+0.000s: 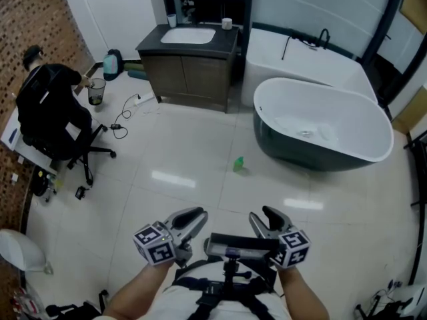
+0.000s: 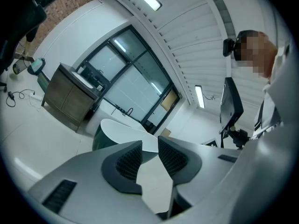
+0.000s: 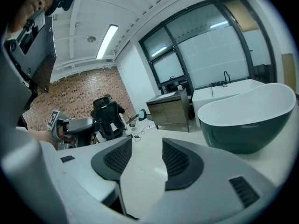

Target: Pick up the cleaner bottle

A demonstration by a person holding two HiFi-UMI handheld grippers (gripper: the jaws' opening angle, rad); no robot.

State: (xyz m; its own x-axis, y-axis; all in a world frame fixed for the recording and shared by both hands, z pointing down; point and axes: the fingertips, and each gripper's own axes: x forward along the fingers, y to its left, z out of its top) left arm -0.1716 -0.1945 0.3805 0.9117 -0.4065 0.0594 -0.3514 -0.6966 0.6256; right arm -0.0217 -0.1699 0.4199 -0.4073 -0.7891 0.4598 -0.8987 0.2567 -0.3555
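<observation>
The cleaner bottle, small and green, stands on the white tiled floor in the head view, just left of the bathtub's near end. Both grippers are held close to the person's body, well short of the bottle. My left gripper is shut with nothing between its dark ribbed pads. My right gripper has a wider gap between its pads and holds nothing. Neither gripper view shows the bottle.
A dark-sided white bathtub stands to the right, with a second tub behind it. A wooden vanity with a sink is at the back. A person sits on an office chair at left, near a bin and floor cables.
</observation>
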